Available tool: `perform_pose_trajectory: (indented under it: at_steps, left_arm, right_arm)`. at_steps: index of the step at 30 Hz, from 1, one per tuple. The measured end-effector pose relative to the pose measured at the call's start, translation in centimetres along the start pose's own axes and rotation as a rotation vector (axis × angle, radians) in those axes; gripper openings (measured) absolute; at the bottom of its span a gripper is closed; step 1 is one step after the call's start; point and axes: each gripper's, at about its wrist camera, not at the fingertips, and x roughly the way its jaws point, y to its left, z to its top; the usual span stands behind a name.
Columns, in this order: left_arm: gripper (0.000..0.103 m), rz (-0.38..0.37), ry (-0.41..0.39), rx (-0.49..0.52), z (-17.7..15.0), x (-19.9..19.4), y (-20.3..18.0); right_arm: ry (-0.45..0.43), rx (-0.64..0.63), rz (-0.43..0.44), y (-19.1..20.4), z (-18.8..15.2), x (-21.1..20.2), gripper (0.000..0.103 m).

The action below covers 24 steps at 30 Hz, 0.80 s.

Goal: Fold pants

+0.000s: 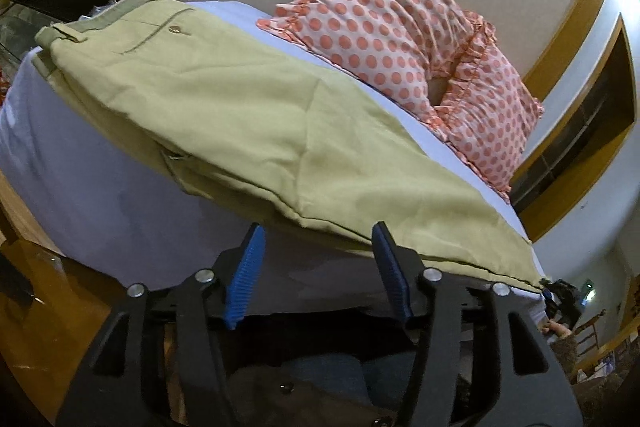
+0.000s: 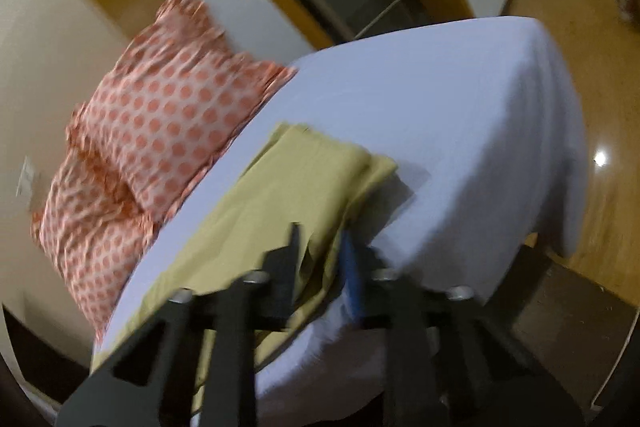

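The khaki pants lie lengthwise on the bed, legs already stacked, cross folds left; the left claw hangs spread at their near edge, the right claw pinches the cuff end, open sheet to its right.

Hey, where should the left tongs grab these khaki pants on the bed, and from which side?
Probably the near long edge of the khaki pants, approached from the bedside. That edge lies flat along the white sheet, right in front of the open left tongs. The right tongs already pinch the leg end.
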Motion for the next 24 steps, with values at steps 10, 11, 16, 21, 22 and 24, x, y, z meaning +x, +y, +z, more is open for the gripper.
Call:
perform_pose_trajectory:
  at_steps: [10, 11, 16, 21, 22, 24]
  left_arm:
    - [0.085, 0.04, -0.068, -0.085, -0.3, -1.1, 2.1]
    - [0.085, 0.046, -0.072, -0.089, -0.3, -1.1, 2.2]
    - [0.09, 0.044, -0.095, -0.129, 0.0, -0.9, 2.9]
    - [0.093, 0.06, -0.1, -0.114, 0.3, -0.5, 3.0]
    - [0.093, 0.065, -0.095, -0.112, 0.3, -0.4, 3.1]
    - [0.093, 0.073, -0.074, -0.114, 0.3, 0.5, 3.3]
  right_arm:
    - [0.071, -0.394, 0.478, 20.3, -3.8, 0.0, 0.005]
    - [0.119, -0.433, 0.559, 23.1, -5.6, 0.1, 0.005]
    - [0.514, -0.687, 0.79, 33.9, -18.5, 1.3, 0.007]
    - [0.655, -0.861, 0.772, 34.9, -25.5, -0.2, 0.08]
    - [0.628, -0.847, 0.782, 34.5, -25.2, -0.7, 0.083]
    - [0.577, -0.816, 0.796, 33.6, -24.0, -1.5, 0.083]
